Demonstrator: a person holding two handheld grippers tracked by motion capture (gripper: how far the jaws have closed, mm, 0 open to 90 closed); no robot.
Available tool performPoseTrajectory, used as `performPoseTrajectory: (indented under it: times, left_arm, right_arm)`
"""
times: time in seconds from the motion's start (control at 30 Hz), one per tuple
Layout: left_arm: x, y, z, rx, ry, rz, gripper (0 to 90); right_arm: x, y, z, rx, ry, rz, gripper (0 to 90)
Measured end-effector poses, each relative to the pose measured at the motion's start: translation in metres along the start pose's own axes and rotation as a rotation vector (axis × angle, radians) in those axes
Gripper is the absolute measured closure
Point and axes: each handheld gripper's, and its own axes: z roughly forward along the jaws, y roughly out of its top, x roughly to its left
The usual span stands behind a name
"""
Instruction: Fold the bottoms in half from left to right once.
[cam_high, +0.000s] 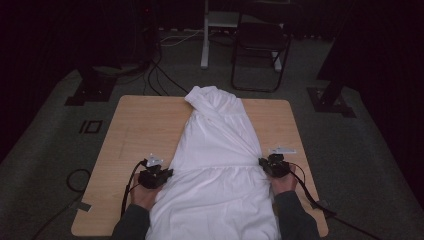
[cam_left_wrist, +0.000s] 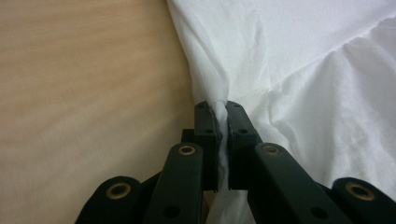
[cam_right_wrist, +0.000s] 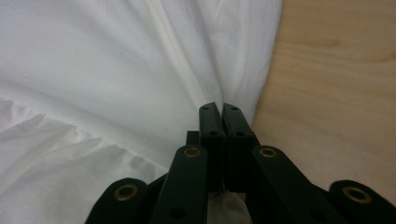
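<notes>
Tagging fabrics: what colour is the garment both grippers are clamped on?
Plain white garment, no pattern. It shows best in the high view, spread on the wooden table.

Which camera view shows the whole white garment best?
The high view: the white garment lies lengthwise down the table, with both side edges visible. The left and right gripper views show just its pinched edges and folds near the tongs.

chair (cam_high: 260, 45): black, folding, top centre-right
floor cables (cam_high: 160, 75): upper left of centre
stand feet (cam_high: 90, 90): upper left
</notes>
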Motion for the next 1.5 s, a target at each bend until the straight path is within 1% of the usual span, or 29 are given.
performPoseTrajectory:
  times: [0.1,0.13,0.17,0.2,0.3,0.37,0.4,0.47,0.53,0.57,0.6,0.63,0.7,0.73,0.77,0.8,0.83,0.87,0.9,0.93,1.0,1.07,1.13,1.2,1.33,1.4,1.43,1.47,1.5]
  left_arm:
    - [-0.002,-0.001,-0.003,0.009,-0.005,0.008,84.3]
    - [-0.001,0.001,-0.004,0.005,-0.015,0.019,80.3]
    - [-0.001,0.001,-0.004,0.005,-0.015,0.019,76.9]
    - [0.002,0.005,-0.007,-0.022,-0.02,0.011,73.2]
    - [0.007,0.012,-0.01,-0.046,-0.003,0.019,65.4]
    - [0.011,0.019,-0.011,-0.064,-0.005,0.014,63.8]
    - [0.013,0.023,-0.011,-0.071,0.002,0.013,61.6]
    - [0.014,0.034,-0.009,-0.077,0.003,0.017,61.0]
    - [0.012,0.04,-0.005,-0.077,0.006,0.032,59.9]
    - [0.012,0.04,-0.005,-0.077,0.006,0.032,59.6]
    - [0.009,0.043,0.001,-0.061,0.002,0.052,59.4]
    - [0.009,0.043,0.001,-0.061,0.002,0.052,58.6]
    - [0.003,0.045,0.012,-0.035,-0.005,0.069,57.4]
    - [0.003,0.045,0.012,-0.035,-0.005,0.069,56.1]
    - [0.001,0.044,0.015,-0.023,-0.006,0.082,56.1]
    - [-0.001,0.044,0.018,-0.016,-0.005,0.09,55.0]
    - [-0.002,0.043,0.02,-0.006,0.0,0.098,54.7]
    - [-0.004,0.042,0.022,-0.001,-0.001,0.099,54.2]
    - [-0.004,0.04,0.023,0.005,0.001,0.1,53.8]
    - [-0.005,0.039,0.024,0.013,0.004,0.102,53.7]
    - [-0.005,0.036,0.025,0.028,0.0,0.093,53.9]
    - [-0.004,0.032,0.027,0.029,-0.001,0.082,54.8]
    - [-0.004,0.03,0.026,0.022,-0.002,0.079,54.9]
    - [-0.007,0.028,0.025,0.024,-0.001,0.092,54.8]
    - [-0.009,0.032,0.022,0.038,-0.006,0.115,52.9]
    - [-0.006,0.039,0.016,0.015,-0.004,0.116,51.1]
    - [-0.004,0.047,0.012,-0.013,0.007,0.119,50.0]
    - [-0.004,0.047,0.012,-0.013,0.007,0.119,48.7]
    - [-0.001,0.063,0.008,-0.057,0.021,0.117,48.2]
  right_arm:
    - [0.001,-0.003,-0.004,0.012,0.014,0.012,87.8]
    - [0.001,-0.002,-0.006,0.018,0.028,0.011,80.7]
    - [0.001,-0.002,-0.006,0.018,0.028,0.011,80.7]
    - [0.001,0.001,-0.008,-0.008,0.03,-0.005,70.0]
    - [-0.001,0.014,-0.012,-0.08,0.073,-0.013,60.3]
    - [-0.001,0.02,-0.012,-0.092,0.072,-0.023,58.3]
    - [0.001,0.034,-0.008,-0.105,0.076,-0.044,58.0]
    - [0.003,0.048,0.001,-0.097,0.09,-0.065,57.2]
    - [0.006,0.061,0.015,-0.077,0.087,-0.08,56.5]
    - [0.006,0.061,0.015,-0.077,0.087,-0.08,56.5]
    - [0.01,0.072,0.029,-0.055,0.086,-0.086,55.2]
    - [0.012,0.077,0.036,-0.047,0.091,-0.096,54.7]
    - [0.018,0.086,0.049,-0.03,0.091,-0.126,51.5]
    - [0.018,0.086,0.049,-0.03,0.091,-0.126,51.5]
    - [0.02,0.089,0.056,-0.016,0.092,-0.141,49.9]
    - [0.022,0.092,0.062,-0.006,0.078,-0.151,49.4]
    - [0.023,0.094,0.068,0.007,0.064,-0.149,50.3]
    - [0.022,0.096,0.073,0.02,0.058,-0.141,55.8]
    - [0.02,0.098,0.076,0.028,0.055,-0.136,68.3]
    - [0.018,0.1,0.075,0.024,0.045,-0.125,76.8]
    - [0.008,0.105,0.067,-0.019,-0.009,-0.056,86.7]
    - [-0.005,0.111,0.054,-0.073,-0.057,0.015,88.8]
    - [-0.015,0.115,0.044,-0.098,-0.133,0.031,89.1]
    - [-0.022,0.114,0.042,-0.088,-0.168,0.03,89.0]
    - [-0.029,0.099,0.056,-0.035,-0.159,0.022,88.4]
    - [-0.03,0.091,0.064,-0.016,-0.144,0.005,87.8]
    - [-0.03,0.088,0.067,-0.008,-0.139,-0.002,87.7]
    - [-0.03,0.088,0.067,-0.008,-0.139,-0.002,87.7]
    - [-0.032,0.083,0.073,0.006,-0.13,0.011,87.4]
